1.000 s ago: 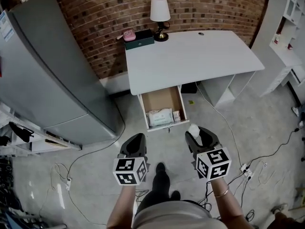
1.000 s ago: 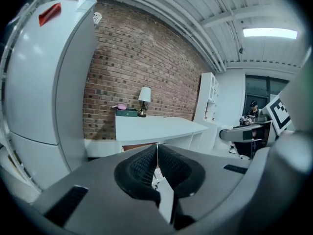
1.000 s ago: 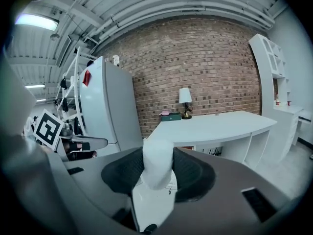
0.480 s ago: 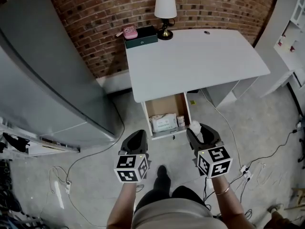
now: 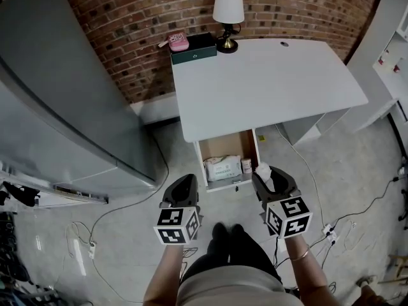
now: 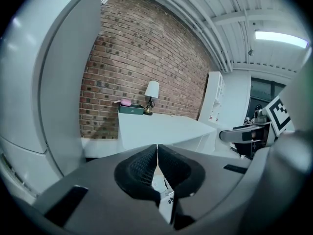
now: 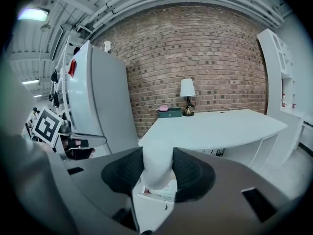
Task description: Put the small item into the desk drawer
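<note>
A small white item (image 5: 262, 170) sticks out of my right gripper (image 5: 264, 176), whose jaws are shut on it; in the right gripper view the same white item (image 7: 157, 168) fills the gap between the black pads. The right gripper hovers just right of the front of the open desk drawer (image 5: 227, 146), which holds a white packet (image 5: 223, 168) and a small box (image 5: 246, 166). My left gripper (image 5: 185, 185) hangs left of the drawer front with its pads (image 6: 139, 170) pressed together on nothing. The drawer (image 7: 157, 194) lies just below the right jaws.
The white desk (image 5: 268, 81) stands against a brick wall, with a lamp (image 5: 227, 14), a dark green box (image 5: 193, 50) and a pink object (image 5: 178, 41) at its back left. A grey refrigerator (image 5: 57, 101) stands to the left. Cables (image 5: 95, 228) trail on the floor. White shelving (image 5: 395, 50) is at right.
The view has drawn closer to the desk; the drawer now lies nearer both grippers. The person's feet have come together. Both grippers keep their grip state.
</note>
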